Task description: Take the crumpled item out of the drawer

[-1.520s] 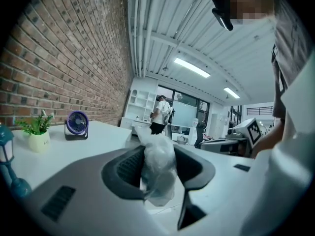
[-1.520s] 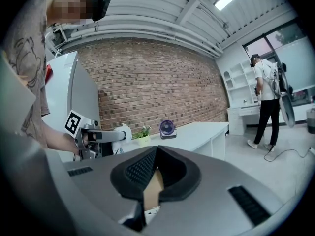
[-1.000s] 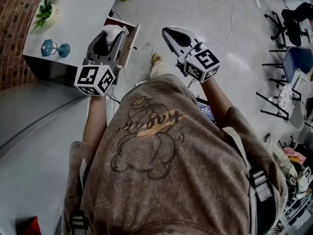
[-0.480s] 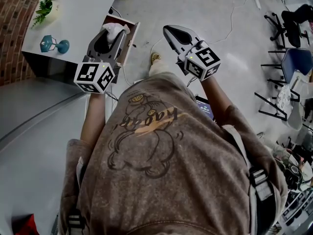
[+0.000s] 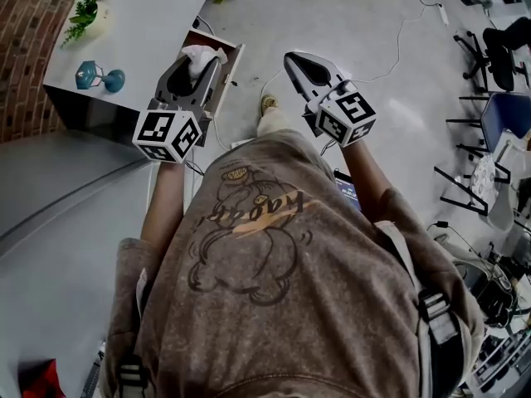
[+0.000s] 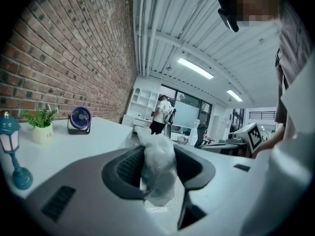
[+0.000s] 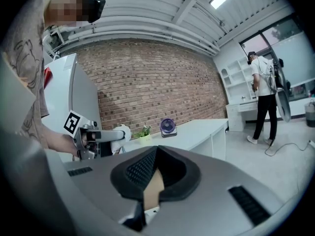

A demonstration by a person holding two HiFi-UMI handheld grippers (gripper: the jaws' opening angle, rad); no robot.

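The crumpled white item (image 5: 202, 53) is pinched at the tips of my left gripper (image 5: 196, 65), held above the open wooden drawer (image 5: 230, 65) at the desk's end. In the left gripper view the crinkled, translucent white wad (image 6: 157, 168) fills the gap between the dark pads, so the left gripper (image 6: 158, 154) is shut on it. My right gripper (image 5: 297, 59) hangs over the floor to the right of the drawer. Its jaws (image 7: 156, 151) meet at the tips with nothing in them. The right gripper view also shows the left gripper (image 7: 106, 135) holding the wad (image 7: 124, 131).
The white desk (image 5: 149, 23) carries a teal lamp (image 5: 98, 77), a potted plant (image 5: 85, 13) and a small purple fan (image 6: 79, 118). A brick wall runs behind it. Cables lie on the floor (image 5: 390, 31); chairs stand at the right (image 5: 498, 98). A person (image 7: 263, 97) stands far off.
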